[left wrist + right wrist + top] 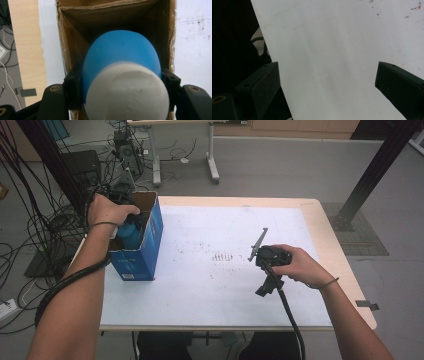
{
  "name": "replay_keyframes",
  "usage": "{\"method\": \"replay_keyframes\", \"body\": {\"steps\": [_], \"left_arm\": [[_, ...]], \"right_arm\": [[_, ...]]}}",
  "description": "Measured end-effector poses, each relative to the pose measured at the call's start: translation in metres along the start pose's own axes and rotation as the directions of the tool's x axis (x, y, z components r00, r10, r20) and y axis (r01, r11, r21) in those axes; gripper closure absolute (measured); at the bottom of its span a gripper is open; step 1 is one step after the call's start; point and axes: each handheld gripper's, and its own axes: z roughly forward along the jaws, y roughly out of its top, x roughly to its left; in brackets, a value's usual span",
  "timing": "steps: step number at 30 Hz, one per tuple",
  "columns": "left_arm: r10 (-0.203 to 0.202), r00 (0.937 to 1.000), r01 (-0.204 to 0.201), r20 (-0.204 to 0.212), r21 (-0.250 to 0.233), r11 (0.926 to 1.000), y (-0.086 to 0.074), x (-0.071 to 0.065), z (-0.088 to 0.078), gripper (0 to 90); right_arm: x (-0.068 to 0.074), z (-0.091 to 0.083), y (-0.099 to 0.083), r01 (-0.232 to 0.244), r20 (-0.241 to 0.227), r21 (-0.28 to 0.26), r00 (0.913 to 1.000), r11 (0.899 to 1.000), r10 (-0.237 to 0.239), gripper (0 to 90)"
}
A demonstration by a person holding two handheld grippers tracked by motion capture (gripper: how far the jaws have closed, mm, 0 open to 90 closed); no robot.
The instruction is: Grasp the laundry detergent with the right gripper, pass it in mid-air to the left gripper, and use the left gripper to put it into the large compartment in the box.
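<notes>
A blue bottle (120, 50) with a white cap (127, 92) is clamped between the black jaws of my left gripper (121, 80), which is shut on its sides. The bottle hangs in the mouth of an open cardboard box (72, 45). From the high view, that box (145, 247) is blue outside and stands at the table's left edge, with the bottle (131, 234) partly inside under the left hand. My right gripper (264, 289) is held over the white table sheet near the front right. In its own view the right gripper (327, 72) is open, nothing between the jaws.
The white sheet (210, 285) covers a wooden table (325, 235). Small dark specks (222, 256) mark its middle. Cables (45, 225) and equipment lie on the floor at left, a desk frame (212, 167) stands behind, and a black post (372, 170) rises at right.
</notes>
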Motion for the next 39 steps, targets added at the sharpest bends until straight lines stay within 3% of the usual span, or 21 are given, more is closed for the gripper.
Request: {"method": "replay_keyframes", "body": {"steps": [24, 39], "left_arm": [[0.005, 1.0000, -0.005, 0.000, 0.042, 0.9991, -0.005, -0.001, 0.021, 37.9], [0.007, 1.0000, -0.007, 0.001, 0.042, 0.9991, -0.006, -0.001, 0.023, 37.8]], "right_arm": [[0.001, 0.000, -0.001, -0.001, 0.001, 0.003, 1.0000, 1.000, 0.001, 6.1], [0.001, 0.000, 0.000, -0.002, 0.003, 0.007, 1.0000, 1.000, 0.002, 6.1]]}}
